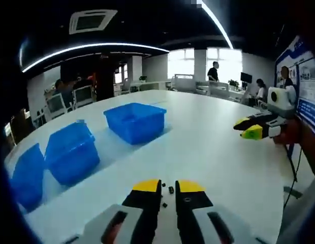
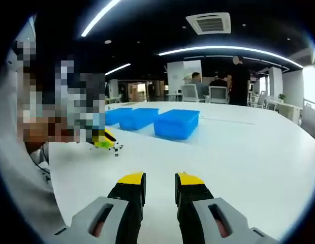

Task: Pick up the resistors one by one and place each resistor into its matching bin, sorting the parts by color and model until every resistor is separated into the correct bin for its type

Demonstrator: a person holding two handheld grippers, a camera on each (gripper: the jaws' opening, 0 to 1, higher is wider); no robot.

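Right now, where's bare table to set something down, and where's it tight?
Free: the wide white table between the nearest blue bin and the right gripper, plus the stretch right of the bins in the right gripper view. Crowded: the bin row on the left, and the small dark resistors at the left gripper tips.

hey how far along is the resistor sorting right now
Nothing looks sorted yet. Small dark resistors lie loose on the white table at the left gripper, whose jaws stand slightly apart, holding nothing. The right gripper is open and empty. All sorting into the blue bins remains.
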